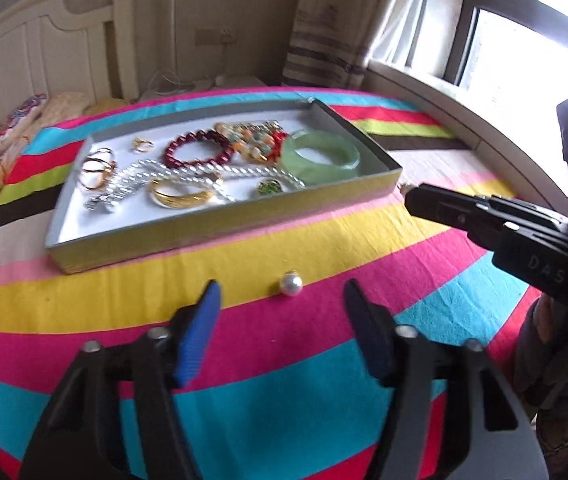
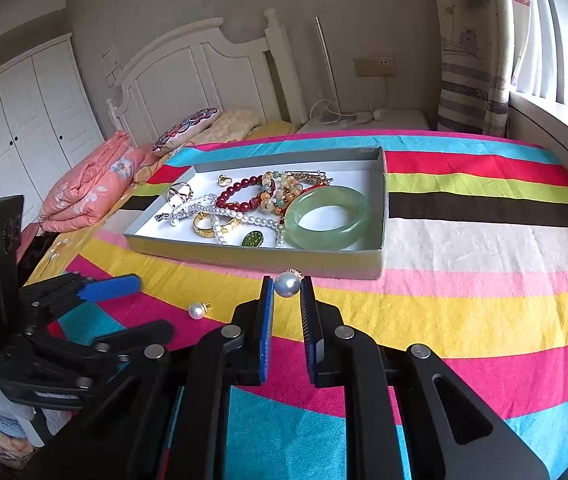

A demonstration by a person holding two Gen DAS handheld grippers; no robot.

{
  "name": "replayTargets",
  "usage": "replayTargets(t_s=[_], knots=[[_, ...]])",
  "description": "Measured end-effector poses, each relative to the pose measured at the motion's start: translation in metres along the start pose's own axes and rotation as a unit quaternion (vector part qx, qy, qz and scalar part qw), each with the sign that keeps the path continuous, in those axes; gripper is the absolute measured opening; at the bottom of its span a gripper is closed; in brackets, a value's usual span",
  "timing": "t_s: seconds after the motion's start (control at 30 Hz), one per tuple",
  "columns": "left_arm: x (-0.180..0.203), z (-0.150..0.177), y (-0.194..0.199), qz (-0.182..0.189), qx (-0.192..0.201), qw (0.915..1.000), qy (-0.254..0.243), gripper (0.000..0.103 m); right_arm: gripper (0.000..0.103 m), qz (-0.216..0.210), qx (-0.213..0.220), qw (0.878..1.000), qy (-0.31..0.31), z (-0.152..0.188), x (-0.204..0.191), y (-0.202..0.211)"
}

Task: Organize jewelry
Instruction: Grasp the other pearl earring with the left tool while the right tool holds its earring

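A grey tray [image 1: 220,224] [image 2: 260,258] on the striped bedspread holds a green jade bangle [image 1: 321,156] [image 2: 326,217], a red bead bracelet [image 1: 198,148] [image 2: 240,197], a pearl necklace [image 1: 188,172] [image 2: 244,218], gold rings and other pieces. My right gripper [image 2: 287,285] is shut on a pearl earring [image 2: 287,284], held just in front of the tray; it shows at the right of the left wrist view [image 1: 407,192]. My left gripper [image 1: 280,300] is open, with a second pearl earring [image 1: 291,283] [image 2: 196,310] lying on the bedspread just ahead of its fingers.
A white headboard [image 2: 204,76] and pillows [image 2: 96,180] stand behind the tray. A window sill [image 1: 463,100] and curtain [image 2: 471,60] run along the right. A white wardrobe [image 2: 16,120] is at the far left.
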State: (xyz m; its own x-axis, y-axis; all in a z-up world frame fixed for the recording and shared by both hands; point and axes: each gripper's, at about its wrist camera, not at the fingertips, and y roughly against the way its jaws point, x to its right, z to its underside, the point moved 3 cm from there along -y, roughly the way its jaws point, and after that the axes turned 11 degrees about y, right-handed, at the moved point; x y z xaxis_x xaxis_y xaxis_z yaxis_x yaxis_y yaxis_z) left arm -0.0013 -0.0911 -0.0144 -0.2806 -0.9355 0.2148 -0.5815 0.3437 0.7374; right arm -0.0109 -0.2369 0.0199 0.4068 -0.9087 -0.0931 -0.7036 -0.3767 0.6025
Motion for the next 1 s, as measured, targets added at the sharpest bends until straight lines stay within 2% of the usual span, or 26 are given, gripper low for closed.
replayTargets(t_s=[0.03,0.1,0.43,0.87,0.93,1.0], knots=[[0.002,0.000,-0.005,-0.002,-0.008,1.0000,-0.003,0.044,0.014,-0.002,0.001,1.000,-0.001,0.000,0.000,0.000],[0.005,0.001,-0.012,-0.009,-0.015,0.9998,-0.010,0.040,0.014,-0.004,0.003,1.000,-0.005,0.000,0.002,0.001],[0.007,-0.003,-0.018,-0.035,-0.010,0.9991,-0.023,0.032,0.015,-0.014,0.007,1.000,-0.010,0.001,0.003,0.002],[0.002,-0.002,-0.017,-0.036,-0.007,0.9992,-0.016,0.026,0.015,-0.011,0.001,1.000,-0.006,0.002,0.002,0.001],[0.001,-0.003,-0.016,-0.037,-0.006,0.9992,-0.012,0.022,0.015,-0.011,0.000,1.000,-0.006,0.001,0.002,0.000],[-0.001,-0.003,-0.017,-0.037,-0.005,0.9993,-0.006,0.013,0.015,-0.011,0.000,1.000,-0.006,0.001,0.001,0.000]])
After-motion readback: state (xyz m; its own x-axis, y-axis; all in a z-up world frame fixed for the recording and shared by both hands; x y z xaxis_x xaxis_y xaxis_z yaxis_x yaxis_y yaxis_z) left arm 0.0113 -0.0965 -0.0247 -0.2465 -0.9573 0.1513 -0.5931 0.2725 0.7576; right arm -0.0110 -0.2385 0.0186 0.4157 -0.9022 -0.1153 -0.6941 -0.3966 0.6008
